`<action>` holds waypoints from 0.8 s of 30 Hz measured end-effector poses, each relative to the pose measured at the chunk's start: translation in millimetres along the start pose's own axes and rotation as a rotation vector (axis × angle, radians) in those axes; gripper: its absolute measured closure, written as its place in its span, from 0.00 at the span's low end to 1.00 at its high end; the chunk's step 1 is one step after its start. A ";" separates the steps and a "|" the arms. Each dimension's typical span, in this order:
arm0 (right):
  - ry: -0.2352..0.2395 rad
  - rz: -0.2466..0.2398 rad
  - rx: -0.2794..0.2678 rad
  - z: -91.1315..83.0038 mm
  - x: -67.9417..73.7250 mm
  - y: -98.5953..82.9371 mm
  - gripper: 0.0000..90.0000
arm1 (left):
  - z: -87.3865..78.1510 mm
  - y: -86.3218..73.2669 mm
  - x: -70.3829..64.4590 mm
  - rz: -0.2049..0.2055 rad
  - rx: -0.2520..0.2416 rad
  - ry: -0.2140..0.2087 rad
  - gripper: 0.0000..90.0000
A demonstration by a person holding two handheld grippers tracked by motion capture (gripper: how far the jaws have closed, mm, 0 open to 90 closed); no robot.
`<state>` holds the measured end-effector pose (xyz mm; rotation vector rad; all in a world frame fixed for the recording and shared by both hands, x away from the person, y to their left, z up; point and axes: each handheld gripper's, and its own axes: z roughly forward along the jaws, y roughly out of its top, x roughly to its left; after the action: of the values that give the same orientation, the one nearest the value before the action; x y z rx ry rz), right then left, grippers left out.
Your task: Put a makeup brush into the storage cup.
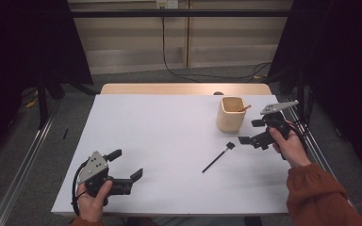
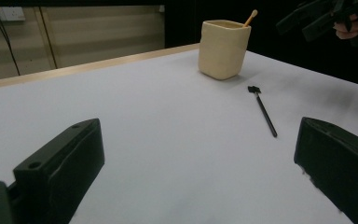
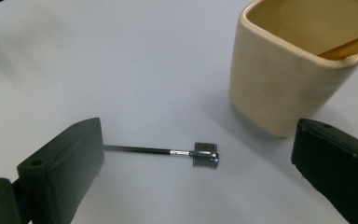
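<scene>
A thin black brush with a small comb head (image 1: pixel 219 157) lies flat on the white table (image 1: pixel 169 136), right of centre. Behind it stands a cream square cup (image 1: pixel 231 114) with a wooden stick (image 1: pixel 244 108) leaning inside. My right gripper (image 1: pixel 250 132) hovers open just right of the brush head, beside the cup. In the right gripper view the comb head (image 3: pixel 206 155) lies between the open jaws and the cup (image 3: pixel 279 79) is at upper right. My left gripper (image 1: pixel 126 164) is open and empty near the front left edge, facing the brush (image 2: pixel 262 109) and cup (image 2: pixel 223 49).
A wooden strip (image 1: pixel 184 88) runs along the table's far edge. A metal frame rail (image 1: pixel 19 165) borders the left side. Cables (image 1: pixel 179 70) trail on the floor behind. The other gripper (image 2: pixel 321 18) shows at the top right of the left gripper view.
</scene>
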<state>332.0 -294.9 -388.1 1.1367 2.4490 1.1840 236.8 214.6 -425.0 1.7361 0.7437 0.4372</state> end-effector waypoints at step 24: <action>0.104 -0.049 0.408 16.3 -3.0 2.8 0.03 | 0.4 -0.2 -0.6 0.006 0.002 -0.004 0.02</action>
<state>343.2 -286.3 -397.3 1.1243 2.8687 0.7645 236.5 214.0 -425.3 1.7407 0.7368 0.4367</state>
